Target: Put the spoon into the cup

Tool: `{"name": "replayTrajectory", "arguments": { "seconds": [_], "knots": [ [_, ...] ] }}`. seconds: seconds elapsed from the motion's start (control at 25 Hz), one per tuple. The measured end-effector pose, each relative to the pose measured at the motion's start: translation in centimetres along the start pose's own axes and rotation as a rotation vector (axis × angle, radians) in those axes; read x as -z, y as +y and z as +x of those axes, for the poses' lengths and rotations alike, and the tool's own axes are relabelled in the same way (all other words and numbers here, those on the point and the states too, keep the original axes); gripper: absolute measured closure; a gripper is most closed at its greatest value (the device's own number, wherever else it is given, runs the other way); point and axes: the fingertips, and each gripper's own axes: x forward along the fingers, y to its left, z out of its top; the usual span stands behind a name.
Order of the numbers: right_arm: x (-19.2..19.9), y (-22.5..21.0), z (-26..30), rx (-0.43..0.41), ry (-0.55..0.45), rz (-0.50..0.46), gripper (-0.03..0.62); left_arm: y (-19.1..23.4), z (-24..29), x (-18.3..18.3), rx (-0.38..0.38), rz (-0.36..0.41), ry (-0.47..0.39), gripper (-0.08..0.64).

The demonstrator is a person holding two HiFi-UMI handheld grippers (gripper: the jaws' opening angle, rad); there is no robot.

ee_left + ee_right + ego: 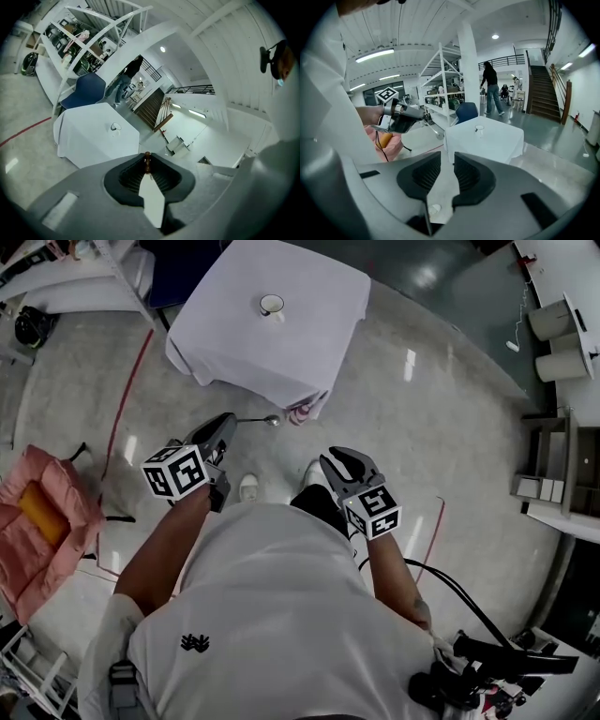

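A white cup [272, 304] stands on a table with a white cloth [309, 343], some way ahead of me across the floor. My left gripper [228, 424] is shut on the handle of a metal spoon [265, 420], whose bowl points toward the table's near corner. In the left gripper view the spoon [147, 161] shows end-on between the nearly closed jaws, with the cup [115, 126] far beyond. My right gripper [336, 461] is open with nothing between its jaws. The right gripper view shows the left gripper [401, 118], the spoon [434, 130] and the cup [479, 128].
A pink bag [42, 512] lies on the floor at the left, and a red line [127, 399] runs past it. Shelves [562, 474] stand at the right. A white rack [440, 79], a blue chair [89, 89], a person [492, 86] and stairs [546, 89] lie behind the table.
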Motion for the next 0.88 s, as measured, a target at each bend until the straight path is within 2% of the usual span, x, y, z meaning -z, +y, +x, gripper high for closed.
{"name": "replayTrajectory", "arguments": {
  "seconds": [0.12, 0.2, 0.36, 0.64, 0.88],
  "knots": [
    [-0.9, -3.7, 1.7, -0.045, 0.016, -0.010, 0.513, 0.6, 3.1, -1.6, -0.037, -0.013, -0.016, 0.514],
    [-1.6, -6.4, 3.0, -0.072, 0.029, -0.064, 0.519, 1.2, 5.5, -2.6, -0.068, -0.024, -0.033, 0.514],
    [-3.5, -12.6, 4.9, -0.172, 0.003, -0.097, 0.581, 1.4, 11.2, -4.5, -0.135, -0.036, -0.071, 0.514],
    [-6.2, -25.0, 6.9, -0.298, 0.030, -0.164, 0.583, 1.7, 19.5, -8.3, -0.315, -0.074, -0.158, 0.514],
    [-5.3, -32.0, 8.6, -0.374, 0.068, -0.170, 0.583, 3.8, 24.3, -11.7, -0.447, -0.080, -0.224, 0.514]
  ]
}}
